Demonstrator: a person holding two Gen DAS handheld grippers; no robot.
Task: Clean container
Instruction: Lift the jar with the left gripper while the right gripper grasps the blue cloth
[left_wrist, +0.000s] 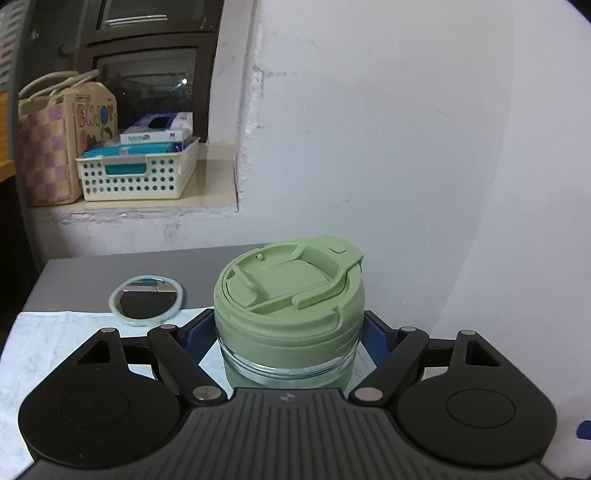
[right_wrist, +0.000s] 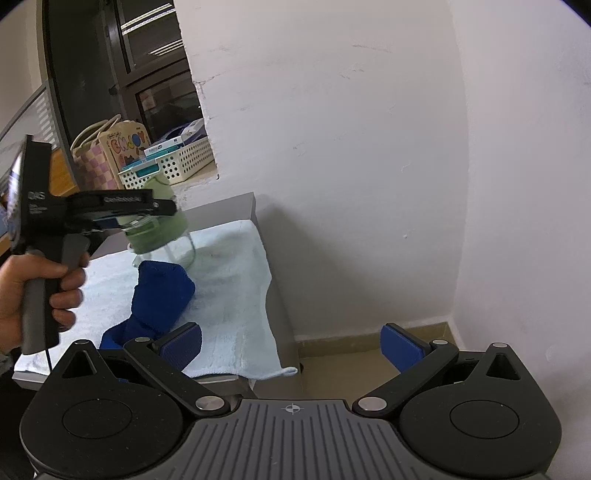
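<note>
Item: clear glass jar with a sage-green plastic flip lid (left_wrist: 290, 295), upright, held just below the lid between the blue pads of the left claw (left_wrist: 290, 332), which is closed against its sides. In the right wrist view the jar (right_wrist: 159, 229) appears lifted and slightly tilted over the pale blue terry towel (right_wrist: 229, 295) that covers the grey surface (right_wrist: 236, 206); whether its base touches the towel cannot be told.

Handling, as judged: rigid, breakable glass body, smooth and likely slippery; moderate weight. The ribbed lid collar offers the surest hold, leaving the glass wall free for wiping.

Item: crumpled dark blue cleaning cloth (right_wrist: 159, 295), soft and light, lying on the towel near the jar.

Item: right claw (right_wrist: 291, 343), spread wide, holding nothing, hovering over the towel's near edge, close to the cloth.

Item: small round mirror with a pale rim (left_wrist: 147, 301), flat on the surface beside the jar.
</note>
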